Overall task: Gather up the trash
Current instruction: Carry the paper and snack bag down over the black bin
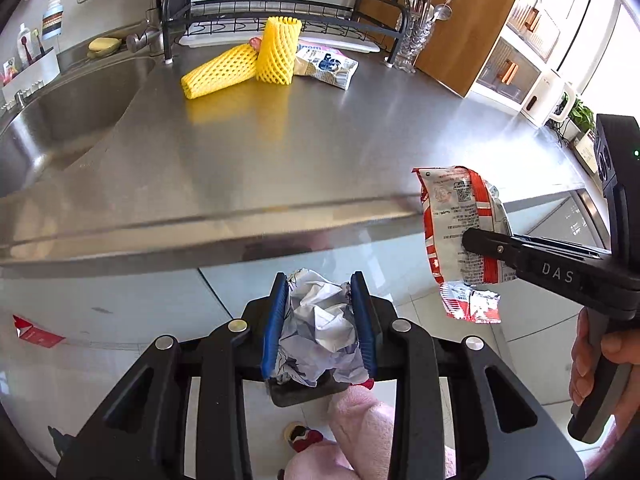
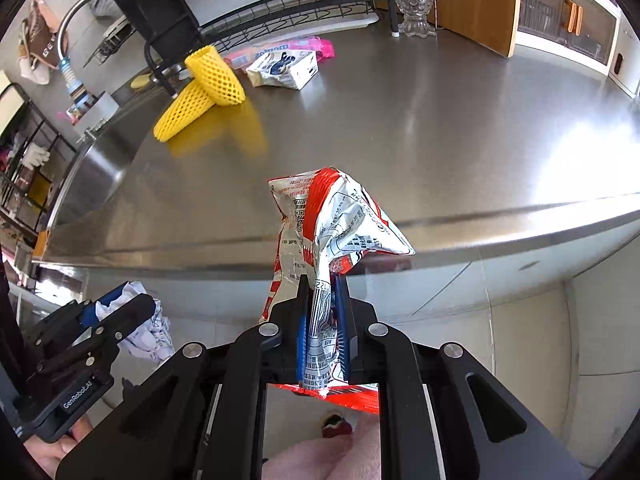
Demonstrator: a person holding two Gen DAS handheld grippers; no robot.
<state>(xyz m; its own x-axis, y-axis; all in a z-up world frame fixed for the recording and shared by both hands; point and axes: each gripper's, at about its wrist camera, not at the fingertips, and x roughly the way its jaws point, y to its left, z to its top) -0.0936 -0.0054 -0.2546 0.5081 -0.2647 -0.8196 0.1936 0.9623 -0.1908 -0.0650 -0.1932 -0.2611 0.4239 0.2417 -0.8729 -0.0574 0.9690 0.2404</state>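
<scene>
Because both tools were already loaded, we held them off the front edge of the steel counter (image 1: pixel 280 160), over the floor, rather than above the work surface. Our left gripper (image 1: pixel 320 320) had its blue pads pinched on a crumpled ball of white paper (image 1: pixel 320 320), the wad sitting deep between the fingers so it could not slip out sideways. Our right gripper (image 2: pixel 323 320) had its fingers pressed nearly together on a flattened red-and-white snack wrapper (image 2: pixel 328 216), gripped near the lower part so that the printed upper end stood up past the fingertips and a torn strip hung below. We judged that this low, off-counter position suited a drop into a bin, though no bin showed in either view. More trash was left well apart from us at the back of the counter, near the dish rack (image 1: pixel 280 12): two yellow foam net sleeves (image 1: pixel 248 64), one leaning on the other, and just beside them a blue-and-white packet (image 1: pixel 326 66) with something pink behind it. A red scrap (image 1: pixel 36 334) lay on the floor to the left. Thin, light pieces like these would likely need a firm pinch and a clean release.
</scene>
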